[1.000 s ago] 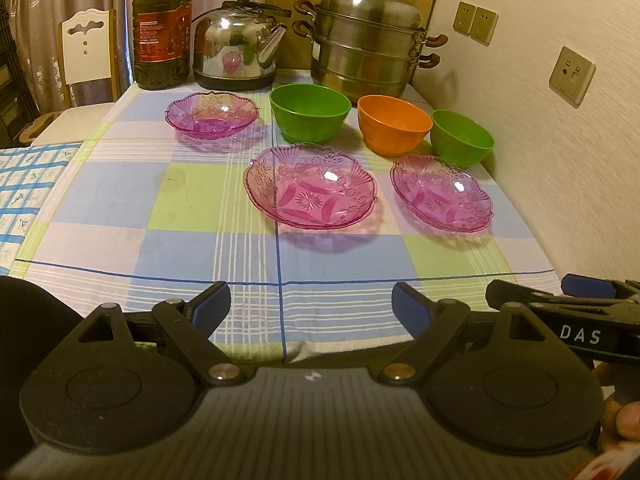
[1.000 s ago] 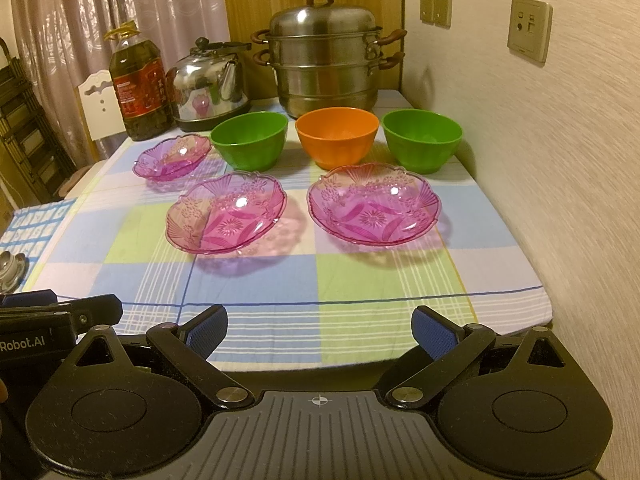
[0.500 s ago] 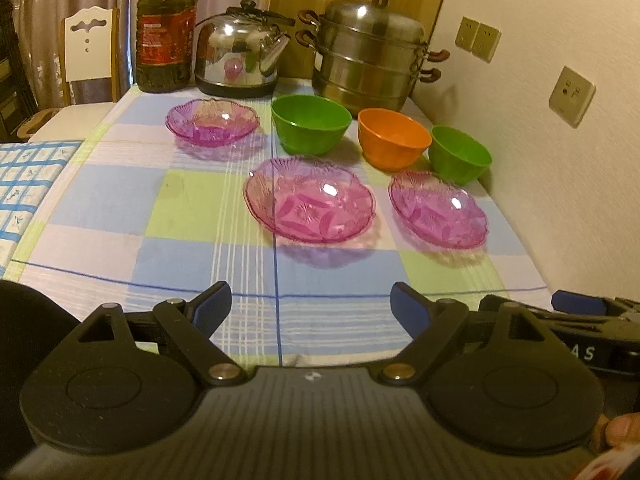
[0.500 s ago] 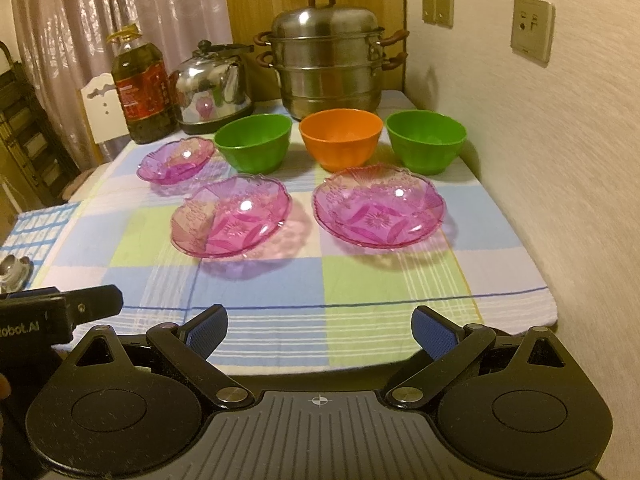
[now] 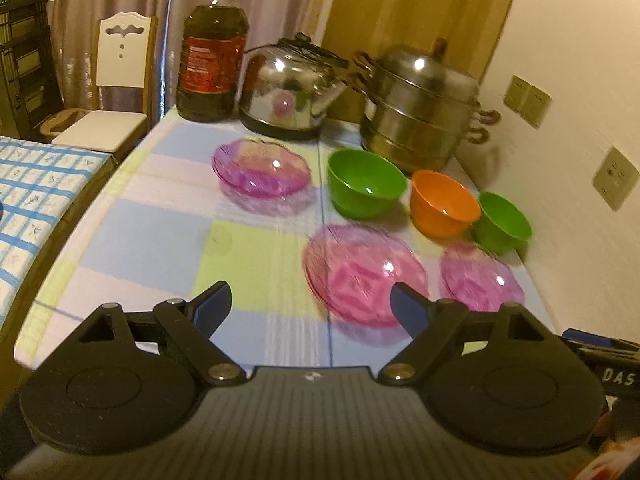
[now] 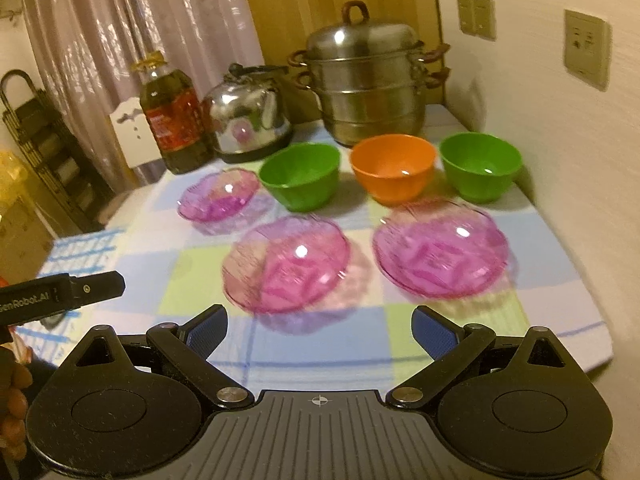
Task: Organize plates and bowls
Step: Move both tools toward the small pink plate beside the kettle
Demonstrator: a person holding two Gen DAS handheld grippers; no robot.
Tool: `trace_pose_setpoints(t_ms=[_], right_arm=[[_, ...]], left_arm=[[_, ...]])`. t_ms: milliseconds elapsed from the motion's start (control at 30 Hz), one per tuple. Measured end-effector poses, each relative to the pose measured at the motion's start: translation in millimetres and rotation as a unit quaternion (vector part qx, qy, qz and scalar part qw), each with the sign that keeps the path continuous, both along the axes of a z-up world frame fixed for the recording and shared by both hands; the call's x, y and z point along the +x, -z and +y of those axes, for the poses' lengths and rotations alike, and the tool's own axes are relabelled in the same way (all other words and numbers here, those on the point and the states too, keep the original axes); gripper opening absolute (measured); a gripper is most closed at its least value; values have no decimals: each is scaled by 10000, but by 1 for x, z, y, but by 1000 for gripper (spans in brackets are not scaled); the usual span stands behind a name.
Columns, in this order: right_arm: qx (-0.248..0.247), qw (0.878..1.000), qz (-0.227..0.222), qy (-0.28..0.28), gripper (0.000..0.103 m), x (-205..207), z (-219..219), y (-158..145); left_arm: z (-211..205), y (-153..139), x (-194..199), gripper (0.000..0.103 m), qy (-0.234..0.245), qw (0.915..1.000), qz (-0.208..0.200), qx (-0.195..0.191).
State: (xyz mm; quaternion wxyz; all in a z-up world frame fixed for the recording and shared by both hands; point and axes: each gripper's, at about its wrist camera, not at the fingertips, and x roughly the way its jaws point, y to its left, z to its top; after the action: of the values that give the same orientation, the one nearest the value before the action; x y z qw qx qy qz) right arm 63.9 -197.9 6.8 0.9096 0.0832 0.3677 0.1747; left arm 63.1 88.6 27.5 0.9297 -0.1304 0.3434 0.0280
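Note:
Three pink glass plates lie on the checked tablecloth: a small one (image 5: 262,168) at the back left, a large one (image 5: 362,268) in the middle and another (image 5: 480,280) to its right. Behind them stand a green bowl (image 5: 366,188), an orange bowl (image 5: 444,208) and a second green bowl (image 5: 502,222). In the right wrist view the same plates (image 6: 286,264) (image 6: 440,246) (image 6: 220,194) and bowls (image 6: 300,180) (image 6: 394,166) (image 6: 480,164) show. My left gripper (image 5: 310,300) is open above the table's front. My right gripper (image 6: 320,326) is open too, nothing between its fingers.
At the back stand an oil bottle (image 5: 212,52), a steel kettle (image 5: 292,88) and a stacked steel steamer pot (image 5: 424,108). A wall with sockets (image 5: 614,178) runs along the right. A white chair (image 5: 116,80) and a blue-checked surface (image 5: 28,200) are at the left.
Both grippers have risen and moved forward over the table's front edge; the left one has swung leftward. The plates and bowls have not moved. Both stay open.

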Motion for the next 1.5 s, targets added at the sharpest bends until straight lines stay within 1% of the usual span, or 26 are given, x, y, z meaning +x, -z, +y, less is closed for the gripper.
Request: trace_pose_setpoints(t_ms=[100,200,333,433,633,767,867,1000,1067,1100,1133,1233,1267,1333,1433,1500], right_arm=[[115,9999,-20,-43,98,16,13,-6],[128,9998,-84,-90,98,33,26,-9],[173,9997,-113,-151,99,57,46,-12],[186,9996,-83,-178,98,75,62,-10],[276,9994,10,-196,98,114,90,-1],[441,9989,140,-99,98,143,107,9],[645,9975,301,-14,98,167,123,18],[833,9956,418,129,98,197,144,32],[919,9943,491,207,94,210,154,39],[933,9940,510,240,89,216,158,43],[945,9936,550,265,87,222,162,46],[1079,9906,748,386,84,242,172,59],[1103,9897,806,426,84,247,174,63],[1178,9874,931,491,80,257,180,71],[1213,9851,1093,532,77,271,188,83],[1199,9840,1212,521,75,278,194,90]], left_arm=[[13,0,15,85,-2,10000,9,75],[27,4,30,85,-26,10000,71,22],[44,10,49,85,-119,9998,118,87],[57,15,64,85,-192,9996,139,133],[84,27,104,85,-311,9991,177,246],[107,39,131,85,-442,9986,215,177],[124,47,151,85,-649,9975,163,220],[143,57,176,85,-872,9956,-107,341],[150,61,191,85,-850,9961,-114,222],[152,64,198,85,-828,9964,-94,176],[155,67,206,85,-813,9965,-56,160],[161,75,233,84,-702,9975,101,60],[164,78,241,82,-671,9976,152,-22],[171,84,255,73,-673,9974,143,-198],[182,93,272,69,-664,9965,183,-480],[187,99,281,66,-694,9959,260,-519]])
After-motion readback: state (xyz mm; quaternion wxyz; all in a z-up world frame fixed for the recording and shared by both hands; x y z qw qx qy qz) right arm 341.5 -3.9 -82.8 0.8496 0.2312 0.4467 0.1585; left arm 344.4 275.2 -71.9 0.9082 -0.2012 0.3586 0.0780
